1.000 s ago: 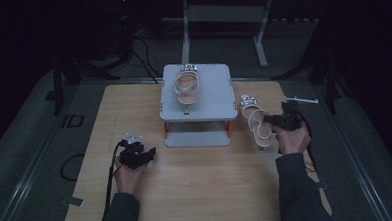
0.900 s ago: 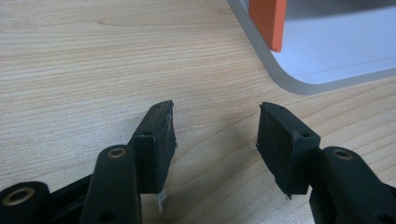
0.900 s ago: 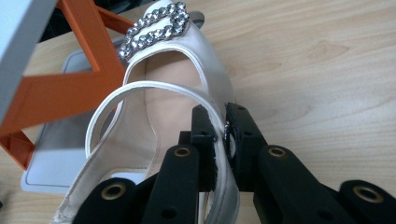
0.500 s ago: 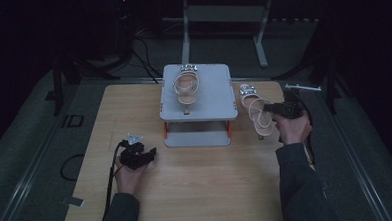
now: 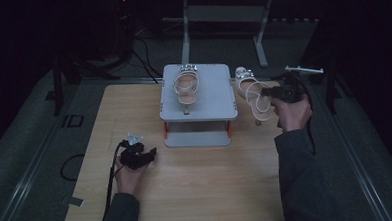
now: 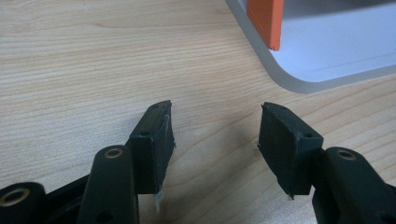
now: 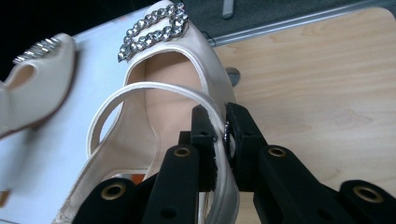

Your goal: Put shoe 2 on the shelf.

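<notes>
A cream sandal with a rhinestone buckle (image 5: 185, 88) lies on top of a grey platform (image 5: 211, 105) with orange legs. A matching sandal (image 5: 250, 88) hangs above the table just right of the platform. My right gripper (image 5: 266, 92) is shut on its side edge by the strap. In the right gripper view the jaws (image 7: 222, 137) pinch that sandal (image 7: 163, 93), with the other sandal (image 7: 37, 88) on the platform top (image 7: 98, 56) at the left. My left gripper (image 5: 153, 153) rests on the wooden table (image 5: 202, 190) in front of the platform's left corner, open (image 6: 215, 135) and holding nothing.
The platform's lower shelf (image 6: 336, 51) and an orange leg (image 6: 266, 21) lie just ahead of the left jaws. Behind the table stand a metal frame (image 5: 220, 14) and floor cables (image 5: 146, 47). A white bar (image 5: 305, 69) sits off the table's far right corner.
My right gripper has risen with the sandal in it, lifting the sandal off the table and carrying it a little farther back. The left gripper has stayed put.
</notes>
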Tool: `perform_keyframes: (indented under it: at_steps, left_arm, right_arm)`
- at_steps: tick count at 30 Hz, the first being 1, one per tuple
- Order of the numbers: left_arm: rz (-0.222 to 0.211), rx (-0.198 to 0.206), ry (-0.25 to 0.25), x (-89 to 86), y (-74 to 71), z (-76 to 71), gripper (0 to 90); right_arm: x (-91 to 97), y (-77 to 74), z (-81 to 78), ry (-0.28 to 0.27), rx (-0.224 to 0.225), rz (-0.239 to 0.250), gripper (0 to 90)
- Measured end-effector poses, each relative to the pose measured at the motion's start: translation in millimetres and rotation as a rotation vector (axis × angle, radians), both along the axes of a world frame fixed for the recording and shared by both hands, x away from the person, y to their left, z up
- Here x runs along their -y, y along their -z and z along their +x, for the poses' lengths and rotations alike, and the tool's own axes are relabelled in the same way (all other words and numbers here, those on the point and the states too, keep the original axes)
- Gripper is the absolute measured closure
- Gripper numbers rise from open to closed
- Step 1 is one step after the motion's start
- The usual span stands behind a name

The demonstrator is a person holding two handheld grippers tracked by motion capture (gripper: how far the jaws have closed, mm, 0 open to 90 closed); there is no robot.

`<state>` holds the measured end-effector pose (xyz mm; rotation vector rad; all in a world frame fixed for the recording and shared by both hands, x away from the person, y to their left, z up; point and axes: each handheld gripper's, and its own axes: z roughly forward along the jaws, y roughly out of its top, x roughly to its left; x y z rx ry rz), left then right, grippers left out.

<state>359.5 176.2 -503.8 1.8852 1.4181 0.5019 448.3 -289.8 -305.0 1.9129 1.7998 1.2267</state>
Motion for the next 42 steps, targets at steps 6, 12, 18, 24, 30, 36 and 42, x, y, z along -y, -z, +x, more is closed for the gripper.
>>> perform_keyframes:
  at_steps: [6, 12, 18, 24, 30, 36, 42]
  left_arm:
    - [-0.001, -0.001, 0.001, -0.1, -0.1, 0.1, 45.0]
    - [0.001, 0.000, 0.001, 0.1, 0.0, 0.0, 45.0]
    - [0.001, 0.000, 0.001, 0.0, 0.0, 0.0, 45.0]
    - [0.000, -0.003, 0.002, 0.1, -0.2, -0.1, 44.9]
    - [-0.002, -0.002, 0.004, 0.1, -0.1, 0.1, 44.9]
    - [-0.002, -0.003, 0.005, 0.1, -0.2, 0.3, 44.8]
    - [-0.004, -0.004, 0.005, 0.1, -0.2, 0.4, 44.8]
  right_arm:
    - [-8.9, -13.4, 6.1, -0.013, 0.010, -0.002, 82.9]
    - [-13.8, -19.6, 12.8, -0.015, 0.005, 0.014, 82.8]
    - [-20.3, -24.3, 17.8, -0.021, 0.000, 0.017, 82.8]
    - [-31.0, -31.0, 20.8, -0.035, -0.004, 0.028, 82.8]
    - [-45.9, -36.3, 23.7, -0.059, -0.006, 0.026, 82.8]
    - [-59.6, -39.0, 26.1, -0.078, -0.011, 0.020, 82.8]
    - [-72.9, -39.3, 28.9, -0.094, -0.019, -0.022, 82.7]
